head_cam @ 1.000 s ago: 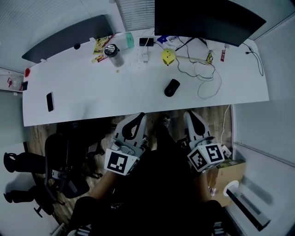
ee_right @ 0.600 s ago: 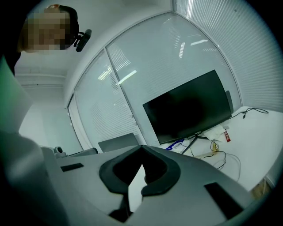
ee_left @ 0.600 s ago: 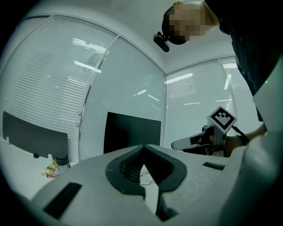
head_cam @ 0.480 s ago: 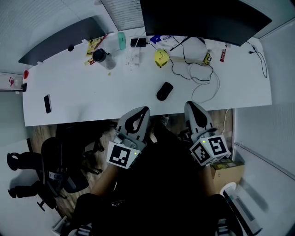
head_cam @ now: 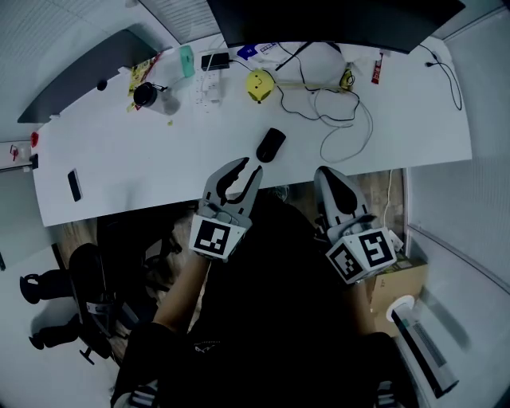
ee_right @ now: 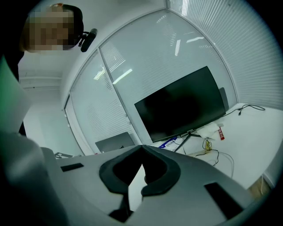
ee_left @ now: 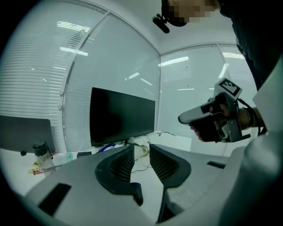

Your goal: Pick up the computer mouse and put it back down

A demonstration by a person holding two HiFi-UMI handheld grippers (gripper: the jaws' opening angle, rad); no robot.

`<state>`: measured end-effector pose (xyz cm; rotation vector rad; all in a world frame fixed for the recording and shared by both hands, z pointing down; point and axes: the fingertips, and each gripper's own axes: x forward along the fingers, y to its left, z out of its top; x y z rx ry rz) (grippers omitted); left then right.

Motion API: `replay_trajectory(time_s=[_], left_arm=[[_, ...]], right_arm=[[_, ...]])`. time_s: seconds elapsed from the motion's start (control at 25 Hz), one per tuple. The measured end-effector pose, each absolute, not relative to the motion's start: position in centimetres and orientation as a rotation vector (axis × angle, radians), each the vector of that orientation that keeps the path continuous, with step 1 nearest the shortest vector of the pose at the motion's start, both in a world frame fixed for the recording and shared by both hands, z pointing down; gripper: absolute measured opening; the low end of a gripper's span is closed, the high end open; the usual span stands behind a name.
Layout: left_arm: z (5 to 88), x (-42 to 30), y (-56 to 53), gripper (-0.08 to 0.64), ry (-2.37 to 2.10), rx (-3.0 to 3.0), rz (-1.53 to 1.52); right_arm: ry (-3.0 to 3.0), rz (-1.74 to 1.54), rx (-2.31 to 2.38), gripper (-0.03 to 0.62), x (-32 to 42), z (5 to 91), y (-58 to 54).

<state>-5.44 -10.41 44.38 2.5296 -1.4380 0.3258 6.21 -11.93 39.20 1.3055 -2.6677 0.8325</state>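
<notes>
Head view: black computer mouse (head_cam: 271,145) lies on the white desk (head_cam: 143,163), just ahead of the left claw (head_cam: 247,167) and apart from it. Right claw (head_cam: 323,174) sits at the desk's near edge, right of the mouse. Print on the yellow packets (head_cam: 142,73) is too small to read.

Left gripper view: claw released, jaws have just been opening, nothing between them. Dark monitor (ee_left: 121,115) beyond.

Right gripper view: claw clenched, tips meeting, empty.

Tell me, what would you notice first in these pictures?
A big black monitor stands at the back of the white desk, and a black computer mouse lies mid-desk. The left hand-held gripper points toward the mouse, jaws just opened with nothing between them, beside the shut right hand-held gripper.
</notes>
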Motion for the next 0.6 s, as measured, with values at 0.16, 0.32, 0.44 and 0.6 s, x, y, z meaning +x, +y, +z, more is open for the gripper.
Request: replay_trajectory(time_s=[0.16, 0.32, 0.44, 0.6], left_arm=[[47.7, -4.1, -11.4, 0.11, -1.336, 2.509, 0.429], [51.1, -3.2, -12.2, 0.152, -1.262, 2.468, 0.51], [54.5, -2.8, -12.8, 0.203, -1.211, 2.418, 0.605], [58.5, -2.5, -13.3, 0.244, -1.149, 2.351, 0.708]], right_arm=[[-2.641, 0.858, 1.35, -0.002, 7.1, 39.7, -11.7], [-2.607, 0.87, 1.388, -0.001, 7.9, 40.2, -11.7], [-2.574, 0.87, 1.414, -0.002, 8.4, 40.9, -12.0], [-2.529, 0.897, 1.448, -0.002, 8.7, 41.5, -12.1]])
